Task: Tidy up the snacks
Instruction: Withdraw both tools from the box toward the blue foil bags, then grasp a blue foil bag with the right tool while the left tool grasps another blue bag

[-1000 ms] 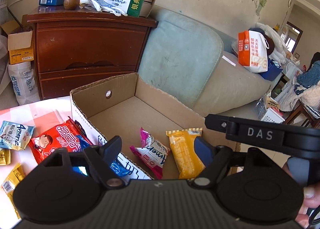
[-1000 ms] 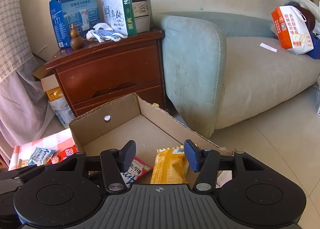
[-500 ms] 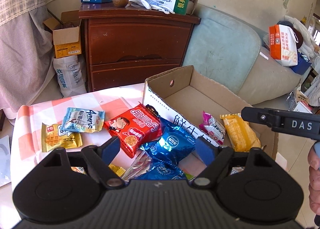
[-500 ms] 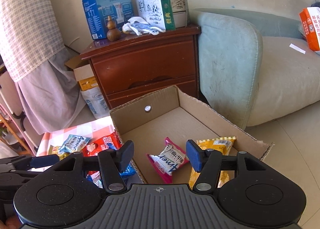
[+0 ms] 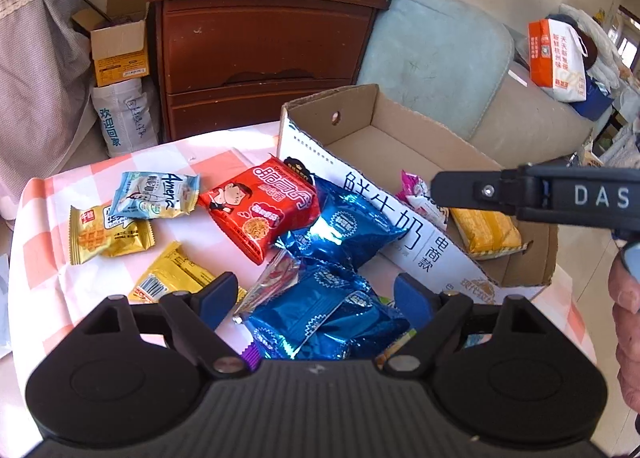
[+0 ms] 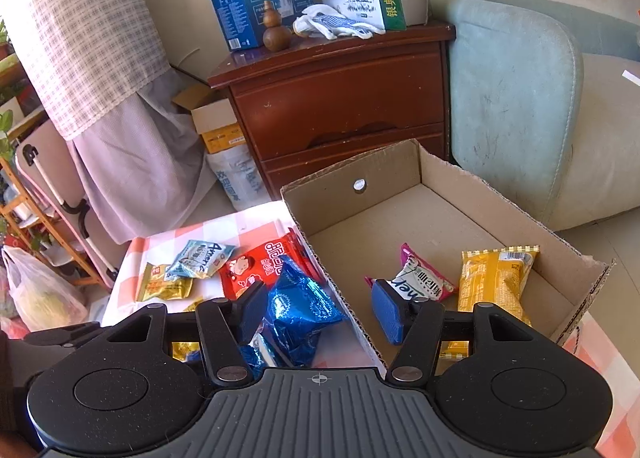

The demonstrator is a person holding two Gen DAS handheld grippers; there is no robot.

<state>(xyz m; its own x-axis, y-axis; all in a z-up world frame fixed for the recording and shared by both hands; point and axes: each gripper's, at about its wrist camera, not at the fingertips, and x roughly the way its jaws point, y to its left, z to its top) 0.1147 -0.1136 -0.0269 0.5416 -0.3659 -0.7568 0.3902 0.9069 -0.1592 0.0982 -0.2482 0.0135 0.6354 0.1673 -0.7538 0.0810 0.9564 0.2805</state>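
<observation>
The left tongs (image 5: 316,298) have swung from over the cardboard box (image 5: 404,146) to the blue foil packets (image 5: 320,310) at the tabletop's near edge, jaws opening, empty. The right tongs (image 6: 316,310) hang empty, part-open. Next pick looks imminent.

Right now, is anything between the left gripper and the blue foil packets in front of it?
Nothing visible. The left gripper, jaws opening and empty, hangs directly over the blue foil packets.
</observation>
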